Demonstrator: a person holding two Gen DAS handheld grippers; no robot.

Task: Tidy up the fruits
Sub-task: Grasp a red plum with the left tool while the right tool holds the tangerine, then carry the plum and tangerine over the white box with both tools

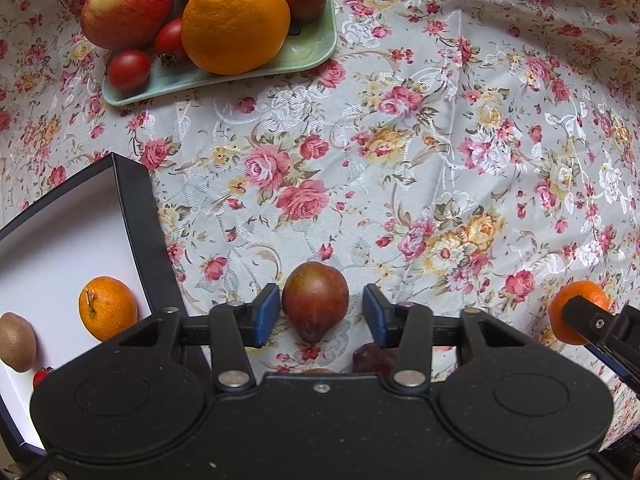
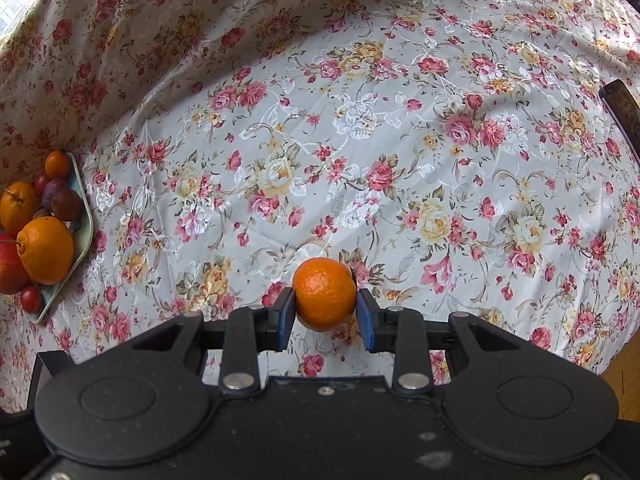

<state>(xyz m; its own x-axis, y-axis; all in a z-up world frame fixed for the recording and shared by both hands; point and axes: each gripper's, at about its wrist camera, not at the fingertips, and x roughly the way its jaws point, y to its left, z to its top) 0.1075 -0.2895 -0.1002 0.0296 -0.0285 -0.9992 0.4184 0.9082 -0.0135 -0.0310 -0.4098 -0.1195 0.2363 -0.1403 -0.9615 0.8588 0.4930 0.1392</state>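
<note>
we see a table under a floral tablecloth (image 1: 400, 140) of pink and yellow roses, creased in places. on it, between our left gripper (image 1: 320, 312)'s blue fingertips (image 1: 267, 312), lies a reddish-brown plum (image 1: 315, 300); its long axis runs along the fingers, its pointed end turned back toward the camera and its rounder end away. the left jaws stand spread, the near pad just beside the fruit's left flank and the other pad apart from its right, so nothing is pinched there. just behind the plum, half hidden under the gripper body, we make out another dark fruit, too covered to name. to the left sits a dark-walled box (image 1: 138, 216) with a white floor, its near wall close beside the left finger; inside lie a mandarin (image 1: 107, 308), a brown kiwi (image 1: 16, 342) and a small red fruit at the edge. farther off, at the upper left, a pale green tray (image 1: 312, 48) carries a big knobbed orange (image 1: 236, 20), a red apple (image 1: 126, 4), small red tomatoes and dark plums. our right gripper (image 2: 326, 314) is pressed onto a small tangerine (image 2: 325, 294), pads against its two sides, held above the cloth well right of the plum. beyond it the cloth lies open, with the tray at the far left of that view.
</note>
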